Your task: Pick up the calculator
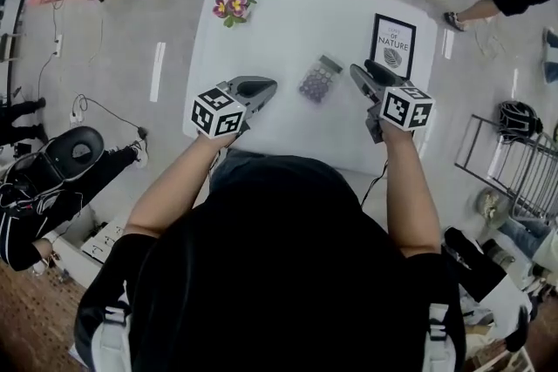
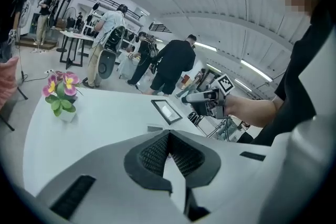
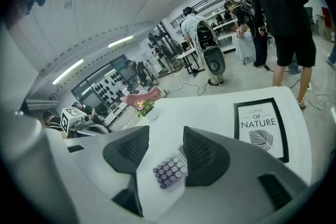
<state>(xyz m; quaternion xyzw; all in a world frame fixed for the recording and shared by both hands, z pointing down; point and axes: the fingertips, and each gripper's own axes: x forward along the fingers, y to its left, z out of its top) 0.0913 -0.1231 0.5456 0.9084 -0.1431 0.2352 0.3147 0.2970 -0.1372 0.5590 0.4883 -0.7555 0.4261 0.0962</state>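
We stand at a white surface (image 1: 288, 30) with a claw in each hand, both held over its near edge and angled downward. The calculator (image 1: 319, 79) lies flat on the surface between the two claws. It is a small grey unit with rows of round purple keys, and its display end points away from us.

The right claw (image 1: 362, 70) is released, with its two dark ribbed pads standing well apart. In the right gripper view the calculator shows in the gap between the pads, lying on the surface beyond them, and neither pad touches it.

The left claw (image 1: 261, 85) is clenched. In the left gripper view its pads meet at their tips with nothing between them. It hangs just to the left of the calculator, apart from it.

A black framed print (image 1: 393, 44) reading "Love of Nature" lies flat near the far right corner of the surface, beyond the right claw. A small white pot of pink and yellow flowers (image 1: 233, 4) stands near the far left corner, well apart from the calculator. Several people (image 2: 170, 65) stand on the floor beyond the surface.
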